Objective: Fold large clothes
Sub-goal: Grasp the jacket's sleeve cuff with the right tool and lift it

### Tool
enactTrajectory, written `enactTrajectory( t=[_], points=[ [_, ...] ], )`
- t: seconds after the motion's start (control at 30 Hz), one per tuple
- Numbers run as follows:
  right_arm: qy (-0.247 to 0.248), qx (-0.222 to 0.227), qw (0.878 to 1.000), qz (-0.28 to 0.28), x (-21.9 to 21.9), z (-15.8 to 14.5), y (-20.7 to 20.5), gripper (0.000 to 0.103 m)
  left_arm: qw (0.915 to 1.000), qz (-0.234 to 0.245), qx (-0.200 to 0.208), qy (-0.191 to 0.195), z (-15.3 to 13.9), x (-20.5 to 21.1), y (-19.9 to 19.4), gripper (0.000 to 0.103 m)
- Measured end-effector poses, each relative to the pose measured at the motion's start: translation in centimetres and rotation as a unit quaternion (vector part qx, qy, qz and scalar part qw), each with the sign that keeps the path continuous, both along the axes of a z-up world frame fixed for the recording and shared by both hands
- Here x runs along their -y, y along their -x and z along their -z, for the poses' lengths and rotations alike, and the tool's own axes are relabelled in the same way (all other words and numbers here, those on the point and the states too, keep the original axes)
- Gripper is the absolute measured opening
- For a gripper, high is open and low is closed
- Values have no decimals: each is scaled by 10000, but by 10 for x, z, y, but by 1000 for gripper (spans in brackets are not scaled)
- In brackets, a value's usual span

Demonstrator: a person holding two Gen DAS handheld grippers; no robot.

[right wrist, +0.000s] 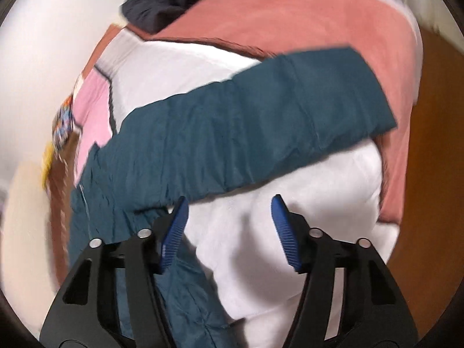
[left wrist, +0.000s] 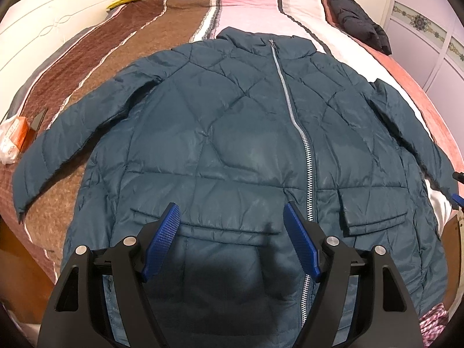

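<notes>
1. Presently catalogued: one teal quilted puffer jacket (left wrist: 220, 133), zipped, laid flat and face up on a patchwork bedspread (left wrist: 121, 66), collar at the far end, hem nearest the cameras.
2. Left gripper (left wrist: 230, 217): jaws spread, nothing held, poised over the hem beside the zipper (left wrist: 293, 116).
3. Right gripper (right wrist: 229, 211): jaws spread, nothing held, set just below the jacket's right sleeve (right wrist: 261, 116).
4. Sleeve axis: noted as running crosswise ahead of the right gripper, cuff toward the bed edge; this sleeve is judged the nearer first fold, inward over the body.
5. Also listed: a dark garment (left wrist: 359, 26) at the far corner, well apart.
</notes>
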State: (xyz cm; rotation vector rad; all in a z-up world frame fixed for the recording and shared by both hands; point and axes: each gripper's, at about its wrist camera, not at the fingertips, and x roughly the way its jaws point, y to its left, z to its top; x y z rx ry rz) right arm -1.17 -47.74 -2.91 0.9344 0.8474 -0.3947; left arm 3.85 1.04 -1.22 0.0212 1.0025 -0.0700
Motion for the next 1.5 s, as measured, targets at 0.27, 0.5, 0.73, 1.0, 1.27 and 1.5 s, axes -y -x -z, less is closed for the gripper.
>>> enactTrajectory(
  t=[0.27,0.5,0.73,1.0,1.27,1.5],
  points=[
    [-1024,157,9919,731,35,32,-6,56,10000,1,-88,8,5,0,-4,72],
    [-1376,100,9798,1450,46,50,3,56,9999,-57,-143,-5,8,-2,-10,72],
    [-846,194,9817,1696,59,41,3,9,9999,-40,-165,19,9,-4,-14,72],
    [1778,688,9806,466,5,-69,-44,6,9999,-148,-39,80,4,-19,-15,72],
    [3270,1817,9035,-2090,-160,-154,-100,6,9985,-478,95,262,-1,-45,-14,72],
    [3150,1976,8347,-4062,-319,-128,-139,7,9962,-800,139,315,-1,-75,-7,72]
  ],
)
